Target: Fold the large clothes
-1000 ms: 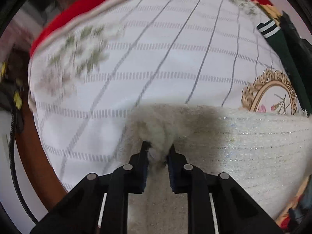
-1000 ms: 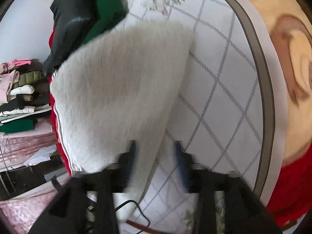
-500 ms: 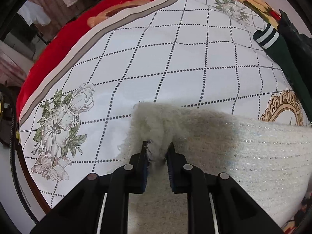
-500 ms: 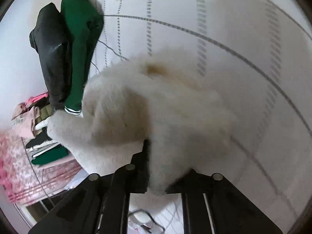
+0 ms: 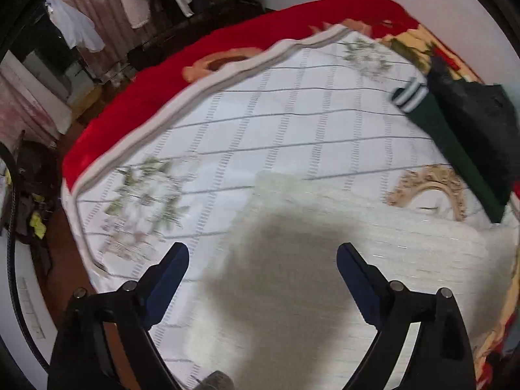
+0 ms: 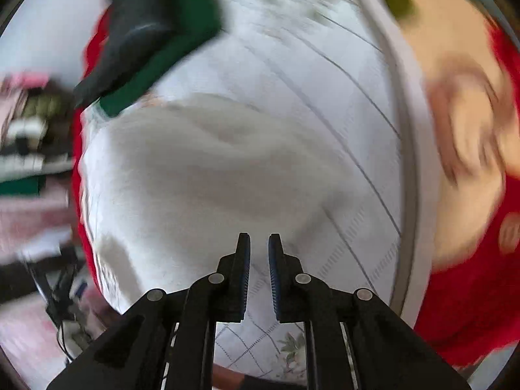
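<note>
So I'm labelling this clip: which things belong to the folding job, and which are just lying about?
Job: white fuzzy garment; left gripper, opening, nothing between; right gripper, opening, nothing between.
Lying about: green garment; black garment; checked sheet; red blanket.

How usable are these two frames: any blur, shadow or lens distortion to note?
Left wrist view: fisheye bending, moderate motion blur on the bedsheet pattern, a dark shadow on the white sweater between the open fingers. Right wrist view: heavy motion smear everywhere; only the fingers look sharp.
</note>
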Demonstrator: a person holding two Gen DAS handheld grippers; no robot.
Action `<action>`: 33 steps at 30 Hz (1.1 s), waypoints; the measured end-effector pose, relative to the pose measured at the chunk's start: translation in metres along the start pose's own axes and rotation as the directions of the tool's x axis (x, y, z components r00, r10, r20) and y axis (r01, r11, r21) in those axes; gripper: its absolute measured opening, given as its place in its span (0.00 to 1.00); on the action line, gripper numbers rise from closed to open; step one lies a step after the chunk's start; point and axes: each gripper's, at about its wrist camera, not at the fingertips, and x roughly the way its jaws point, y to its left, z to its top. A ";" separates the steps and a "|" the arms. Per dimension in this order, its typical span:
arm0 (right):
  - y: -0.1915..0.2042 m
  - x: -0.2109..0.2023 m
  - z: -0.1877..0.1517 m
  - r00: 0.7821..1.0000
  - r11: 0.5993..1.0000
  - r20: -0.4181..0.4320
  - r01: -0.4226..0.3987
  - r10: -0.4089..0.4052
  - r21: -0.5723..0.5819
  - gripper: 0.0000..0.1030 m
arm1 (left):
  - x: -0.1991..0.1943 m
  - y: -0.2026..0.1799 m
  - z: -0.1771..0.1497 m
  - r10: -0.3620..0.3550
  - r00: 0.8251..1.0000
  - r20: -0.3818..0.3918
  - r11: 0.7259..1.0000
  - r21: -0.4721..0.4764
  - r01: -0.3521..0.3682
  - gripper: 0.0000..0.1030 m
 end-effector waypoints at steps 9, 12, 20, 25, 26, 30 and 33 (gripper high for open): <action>0.124 0.108 0.115 0.982 0.961 0.009 0.184 -0.186 -0.208 0.14 | 0.030 -0.113 -0.018 -0.115 0.991 -0.071 0.992 0.037 0.118 0.90; 0.115 0.160 0.142 0.968 0.960 -0.065 0.229 -0.241 -0.160 0.09 | 0.045 -0.146 -0.020 -0.087 0.995 -0.055 0.991 0.099 0.092 0.90; 0.149 0.123 0.144 0.971 0.944 -0.067 0.204 -0.228 -0.258 0.10 | 0.103 -0.156 -0.010 0.008 0.995 -0.102 0.986 0.165 0.009 0.94; 0.185 0.121 0.115 0.983 0.923 -0.173 -0.010 -0.061 -0.384 0.10 | 0.113 -0.150 -0.003 0.009 0.994 -0.113 0.982 0.187 0.012 0.94; 0.192 0.145 0.109 0.969 0.907 -0.224 0.000 -0.104 -0.421 0.10 | 0.114 -0.150 -0.002 0.013 0.994 -0.112 0.981 0.193 0.009 0.94; 0.197 0.206 0.113 0.945 0.877 -0.246 0.078 -0.217 -0.475 0.04 | 0.124 -0.143 0.001 0.018 0.993 -0.113 0.982 0.191 0.004 0.94; 0.207 0.212 0.119 0.927 0.857 -0.259 0.109 -0.270 -0.503 0.04 | 0.125 -0.132 0.005 0.012 0.992 -0.124 0.988 0.157 0.008 0.94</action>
